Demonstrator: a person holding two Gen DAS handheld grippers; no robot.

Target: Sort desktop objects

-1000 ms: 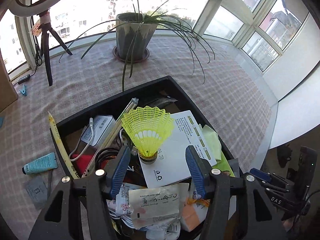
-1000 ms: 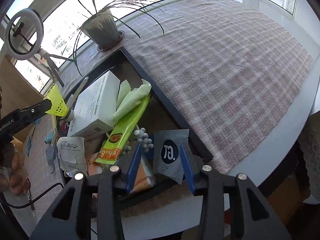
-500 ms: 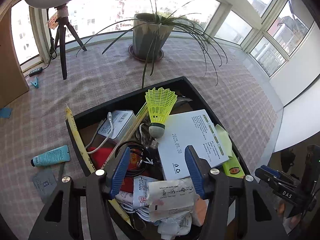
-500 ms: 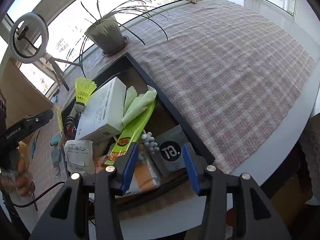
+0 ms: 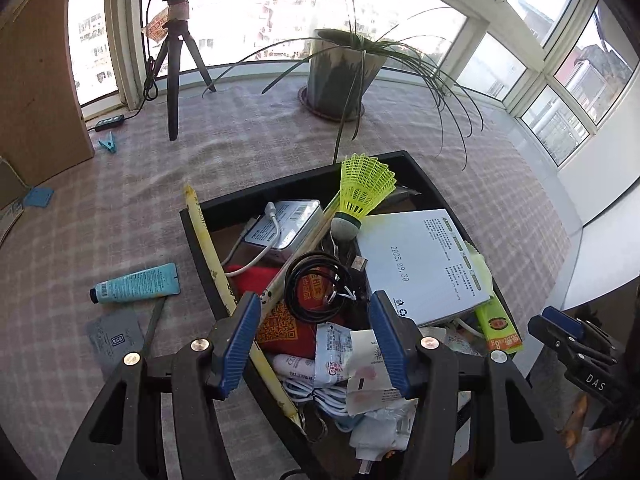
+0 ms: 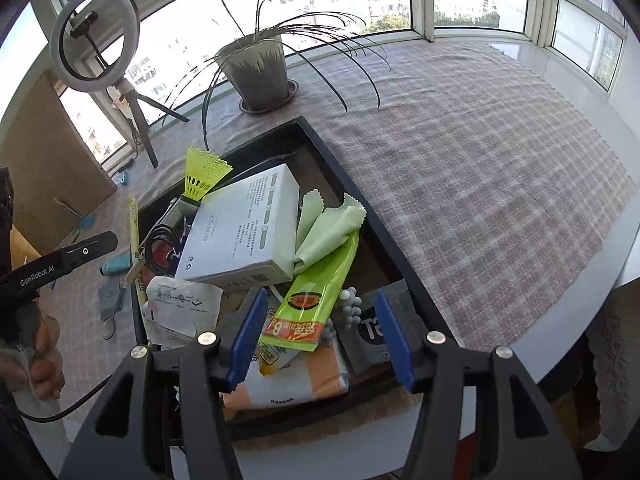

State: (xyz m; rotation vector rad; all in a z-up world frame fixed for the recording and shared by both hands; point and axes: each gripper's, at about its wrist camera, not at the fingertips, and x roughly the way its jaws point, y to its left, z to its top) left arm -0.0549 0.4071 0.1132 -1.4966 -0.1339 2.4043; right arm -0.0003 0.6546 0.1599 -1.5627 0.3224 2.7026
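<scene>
A black tray (image 5: pixel 424 176) full of clutter sits on the checked cloth. A yellow shuttlecock (image 5: pixel 366 192) lies in it at the far end, against a white box (image 5: pixel 424 264). My left gripper (image 5: pixel 315 304) hangs open above a black cable coil (image 5: pixel 316 284) with nothing between its fingers. In the right wrist view my right gripper (image 6: pixel 320 300) hovers over the tray's (image 6: pixel 360 216) near corner. Its jaws are opening, with no pad pressing on anything. Below them lie a green snack packet (image 6: pixel 316 292) and a grey GT sachet (image 6: pixel 370 330), which rests by the right finger.
A teal tube (image 5: pixel 136 284) and a grey sachet (image 5: pixel 114 336) lie on the cloth left of the tray. A potted plant (image 5: pixel 340 76), a ring-light tripod (image 5: pixel 172 80) and a cardboard box (image 5: pixel 36 80) stand behind. The table's rounded edge (image 6: pixel 560 360) runs close on the right.
The shuttlecock that stood between my left fingers now lies in the tray, and that gripper has drawn back. My right gripper let go of the grey sachet, rose and opened wider.
</scene>
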